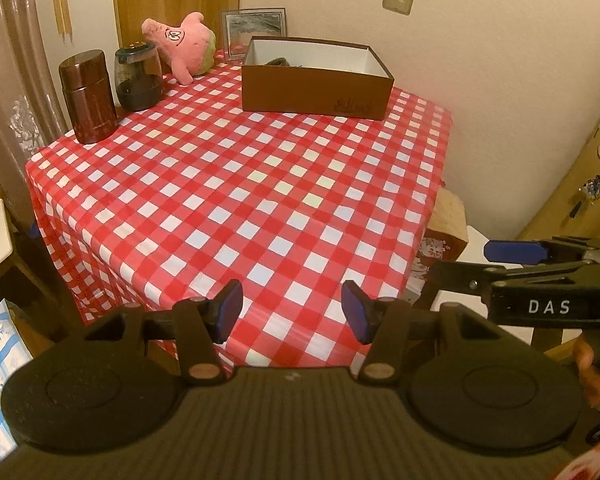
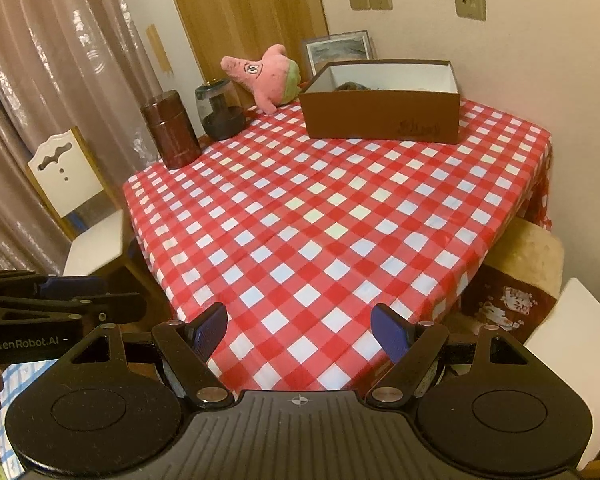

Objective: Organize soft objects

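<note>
Leftward, the left gripper (image 1: 292, 312) hangs open and empty over the checked tablecloth (image 1: 236, 184); the pink plush (image 1: 180, 42) lies at the far corner. Right view — right gripper (image 2: 298, 330) apart, empty; plush's pointed head aims left, beside the brown box (image 2: 380, 116).

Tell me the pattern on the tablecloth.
The tablecloth is a red and white check, clearest in the right wrist view.

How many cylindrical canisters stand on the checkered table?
2, both at the far left corner: a brown canister nearest the edge, and a smoky glass jar just behind it, beside the pink plush starfish.
</note>
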